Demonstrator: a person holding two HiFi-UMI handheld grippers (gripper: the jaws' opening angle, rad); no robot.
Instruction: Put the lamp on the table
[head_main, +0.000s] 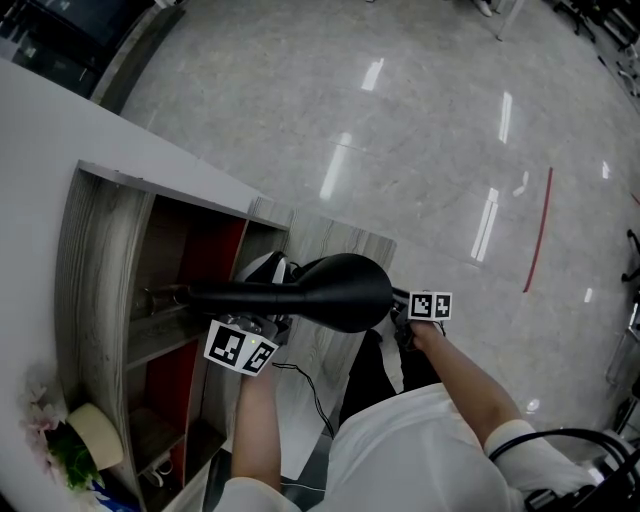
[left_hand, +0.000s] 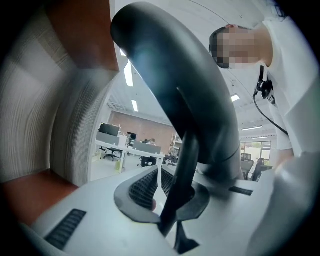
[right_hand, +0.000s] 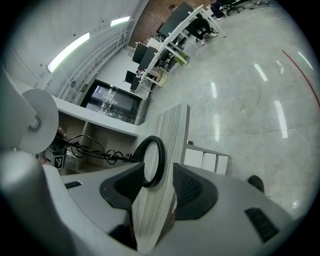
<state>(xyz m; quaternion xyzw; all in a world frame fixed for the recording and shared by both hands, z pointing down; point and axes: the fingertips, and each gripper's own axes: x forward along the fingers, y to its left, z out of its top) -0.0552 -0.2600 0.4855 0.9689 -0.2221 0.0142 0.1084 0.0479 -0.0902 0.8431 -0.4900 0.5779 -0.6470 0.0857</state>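
evidently the lamp (head_main: 340, 290) is in mid-carry and not yet set down. it hangs level in the air in front of the open shelf unit (head_main: 95, 250), thin end toward the compartments and bulbous end toward the person, with the shiny floor (head_main: 450, 120) below. the white counter (head_main: 60, 130) beyond the shelf's top edge looks like the place meant for it, and the lamp is well apart from that surface.

the left gripper (left_hand: 159, 180) has its fingers pinched almost together on a thin dark strut of the lamp. that is a sensible hold, since the slim part fits the pads while the fat body rises clear above them.

the right gripper (right_hand: 159, 167) sits by the bulbous end. its fingers stand apart with a black ring (right_hand: 162, 157) between them, lying against one finger with a sliver of gap at the other. it seems to steady that end rather than clamp it. two supports likely keep the long body from tipping.
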